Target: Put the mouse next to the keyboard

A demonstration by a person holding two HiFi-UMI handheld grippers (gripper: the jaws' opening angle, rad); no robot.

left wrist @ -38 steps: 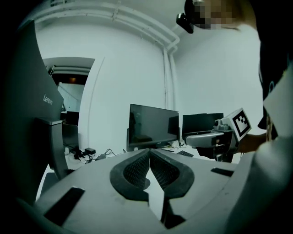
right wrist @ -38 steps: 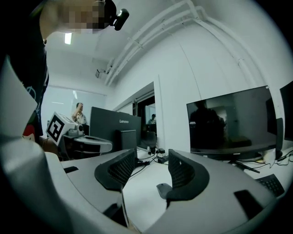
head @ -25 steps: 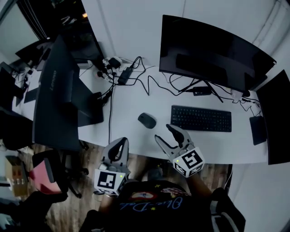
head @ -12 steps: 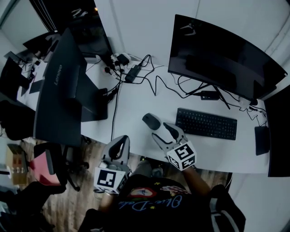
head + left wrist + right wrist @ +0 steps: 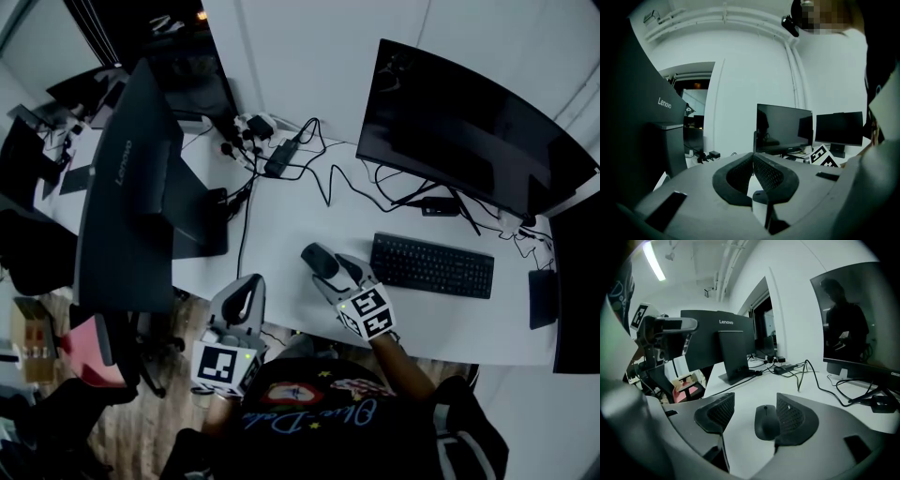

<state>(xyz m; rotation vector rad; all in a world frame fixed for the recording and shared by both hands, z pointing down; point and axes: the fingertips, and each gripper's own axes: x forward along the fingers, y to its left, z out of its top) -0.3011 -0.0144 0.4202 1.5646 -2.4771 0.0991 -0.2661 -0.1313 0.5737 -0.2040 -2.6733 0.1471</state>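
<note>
**Lining up on the mouse (image 5: 766, 423)**

Right hand-held gripper (image 5: 751, 412), jaws just widened, straddles the mouse on the bench (image 5: 281, 216), apart from the keyboard (image 5: 433, 265). No grip yet. Next, I'd say: squeeze, then carry it over. Left hand-held gripper (image 5: 753, 158) hangs back, jaws together.

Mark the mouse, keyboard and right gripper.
mouse (image 5: 765, 423), right gripper view, top of its shell.
keyboard (image 5: 432, 265), head view, middle of the keys.
right gripper (image 5: 753, 409), right gripper view, midway between its fingertips.
</note>
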